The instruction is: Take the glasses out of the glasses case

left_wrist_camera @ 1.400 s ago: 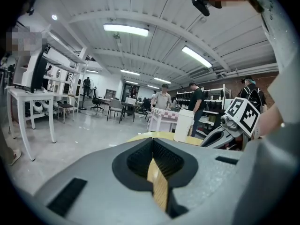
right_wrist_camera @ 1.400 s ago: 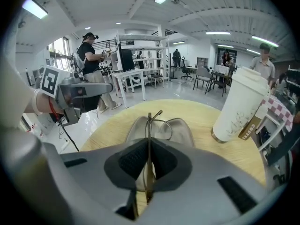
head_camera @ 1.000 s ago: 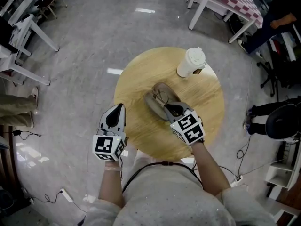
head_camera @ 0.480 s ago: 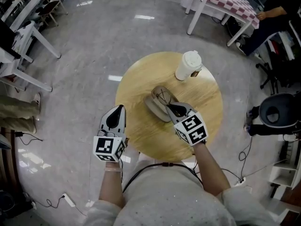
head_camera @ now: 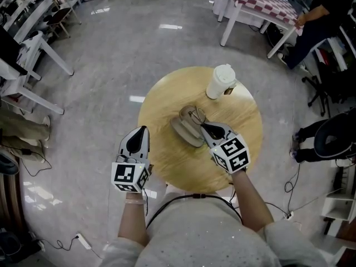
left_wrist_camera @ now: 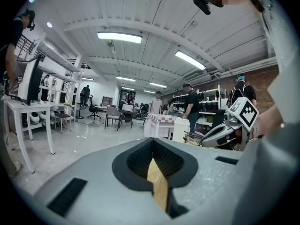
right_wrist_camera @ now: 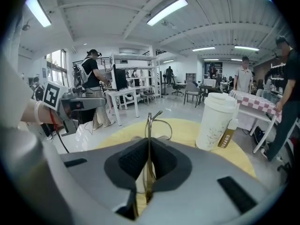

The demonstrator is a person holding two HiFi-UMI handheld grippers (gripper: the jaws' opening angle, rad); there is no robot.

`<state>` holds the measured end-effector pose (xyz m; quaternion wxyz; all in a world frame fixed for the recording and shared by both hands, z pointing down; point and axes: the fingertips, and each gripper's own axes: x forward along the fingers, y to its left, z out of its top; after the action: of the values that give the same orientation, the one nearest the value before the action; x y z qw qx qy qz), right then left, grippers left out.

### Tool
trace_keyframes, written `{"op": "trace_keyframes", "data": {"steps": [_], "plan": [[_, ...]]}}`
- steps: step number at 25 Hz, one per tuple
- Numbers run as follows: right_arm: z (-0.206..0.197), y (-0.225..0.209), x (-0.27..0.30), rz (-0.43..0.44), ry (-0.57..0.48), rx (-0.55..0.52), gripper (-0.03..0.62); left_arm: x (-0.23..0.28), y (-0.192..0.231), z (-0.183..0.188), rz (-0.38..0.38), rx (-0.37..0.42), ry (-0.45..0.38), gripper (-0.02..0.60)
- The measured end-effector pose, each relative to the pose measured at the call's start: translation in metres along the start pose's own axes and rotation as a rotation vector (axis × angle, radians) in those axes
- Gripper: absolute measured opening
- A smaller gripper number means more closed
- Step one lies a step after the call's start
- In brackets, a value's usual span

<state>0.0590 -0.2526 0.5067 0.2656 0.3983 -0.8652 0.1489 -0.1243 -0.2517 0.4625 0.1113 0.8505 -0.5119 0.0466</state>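
Glasses [right_wrist_camera: 148, 124] on the way up! Against a second ago, the right gripper [head_camera: 204, 127] has lifted a touch and drawn back toward the near side, and the thin wire frame has come along with it. By my reading, that means the pull-out is under way rather than finished. From the head view the frame sits right over the far end of the open glasses case [head_camera: 185, 131], and I can't tell whether it is fully free of the lining yet.

Now the grip. In the right gripper view the jaws are pressed in on the frame, pinching it edge-on. The metal runs straight up the seam between the two dark pads. One lens rim loops out beyond the tips on the far side, leaning slightly right. That's a narrow hold on a light, springy thing, so I'd want a steady lift here with no twisting.

The case lies opened out in the middle of the round wooden table [head_camera: 167, 96], lid and base side by side. A lidded cup [head_camera: 220, 82] stands well apart from it, far and right.

The left gripper [head_camera: 142, 130] hangs off the table's near-left edge with its jaws closed together and nothing between them. It takes no part in this lift, and nothing is holding the case down.
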Motion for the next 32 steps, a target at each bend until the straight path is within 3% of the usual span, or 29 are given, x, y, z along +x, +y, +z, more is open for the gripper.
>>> {"op": "trace_keyframes", "data": {"steps": [32], "plan": [[0.038,-0.035,-0.047,-0.085,-0.235,0.036,0.018,0.004,0.001,0.028,0.009,0.030,-0.050,0.005]]}}
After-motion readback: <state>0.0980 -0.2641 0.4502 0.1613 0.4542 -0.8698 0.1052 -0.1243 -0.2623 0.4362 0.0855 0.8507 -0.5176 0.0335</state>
